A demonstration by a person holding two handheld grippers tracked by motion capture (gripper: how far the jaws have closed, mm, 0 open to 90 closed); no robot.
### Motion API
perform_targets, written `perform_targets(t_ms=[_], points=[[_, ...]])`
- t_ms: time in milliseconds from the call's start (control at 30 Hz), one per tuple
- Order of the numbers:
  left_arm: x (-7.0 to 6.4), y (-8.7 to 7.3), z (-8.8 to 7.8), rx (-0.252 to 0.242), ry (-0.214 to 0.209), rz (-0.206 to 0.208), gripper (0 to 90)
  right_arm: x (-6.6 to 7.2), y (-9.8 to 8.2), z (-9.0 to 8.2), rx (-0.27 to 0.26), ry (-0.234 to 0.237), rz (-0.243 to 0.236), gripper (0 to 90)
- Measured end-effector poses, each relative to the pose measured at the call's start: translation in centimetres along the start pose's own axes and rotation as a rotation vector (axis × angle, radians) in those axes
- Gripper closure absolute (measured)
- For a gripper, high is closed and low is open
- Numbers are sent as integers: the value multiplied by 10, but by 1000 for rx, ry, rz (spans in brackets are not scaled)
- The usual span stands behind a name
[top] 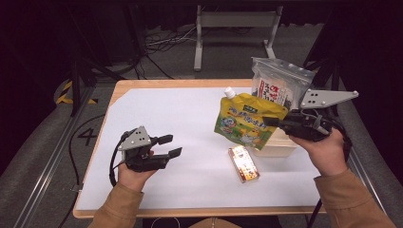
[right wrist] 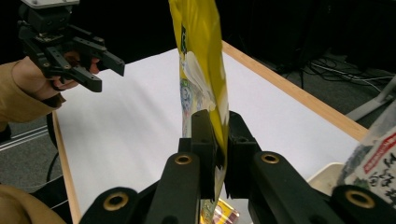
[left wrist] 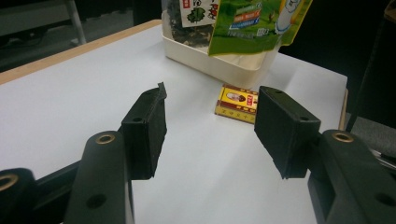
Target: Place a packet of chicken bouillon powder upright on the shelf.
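With the right tongs (right wrist: 218, 140) clamped on the yellow-green spouted pouch (top: 248, 121) at centre right above the white surface (top: 190, 118), lift it steadily while the left tongs (top: 170, 146) wait open, empty.

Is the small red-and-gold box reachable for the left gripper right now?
Probably yes: the left gripper is open and empty, and only bare table lies between it and the small box.
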State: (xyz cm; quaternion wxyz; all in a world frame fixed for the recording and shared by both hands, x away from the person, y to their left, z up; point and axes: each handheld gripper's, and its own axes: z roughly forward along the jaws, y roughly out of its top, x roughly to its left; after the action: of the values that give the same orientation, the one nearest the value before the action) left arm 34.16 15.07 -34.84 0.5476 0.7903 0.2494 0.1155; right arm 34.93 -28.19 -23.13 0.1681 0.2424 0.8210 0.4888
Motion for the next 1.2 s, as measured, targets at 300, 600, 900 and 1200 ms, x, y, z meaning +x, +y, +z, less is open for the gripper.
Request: perform_targets(t_ms=[300,600,900,1200], points=[[2,-1,-1,5,2,-10,426,-19,-3,-11,-6,-36,-4,849],[3,-3,-2,6,-3,-15,420,-33,-7,-20,-10,-72,-23,849],[3,-4,-4,1,-1,-14,420,-46,-12,-27,-5,-88,-35,849],[3,-5,-6,-6,10,-13,423,-62,-19,-38,12,-102,-56,848]])
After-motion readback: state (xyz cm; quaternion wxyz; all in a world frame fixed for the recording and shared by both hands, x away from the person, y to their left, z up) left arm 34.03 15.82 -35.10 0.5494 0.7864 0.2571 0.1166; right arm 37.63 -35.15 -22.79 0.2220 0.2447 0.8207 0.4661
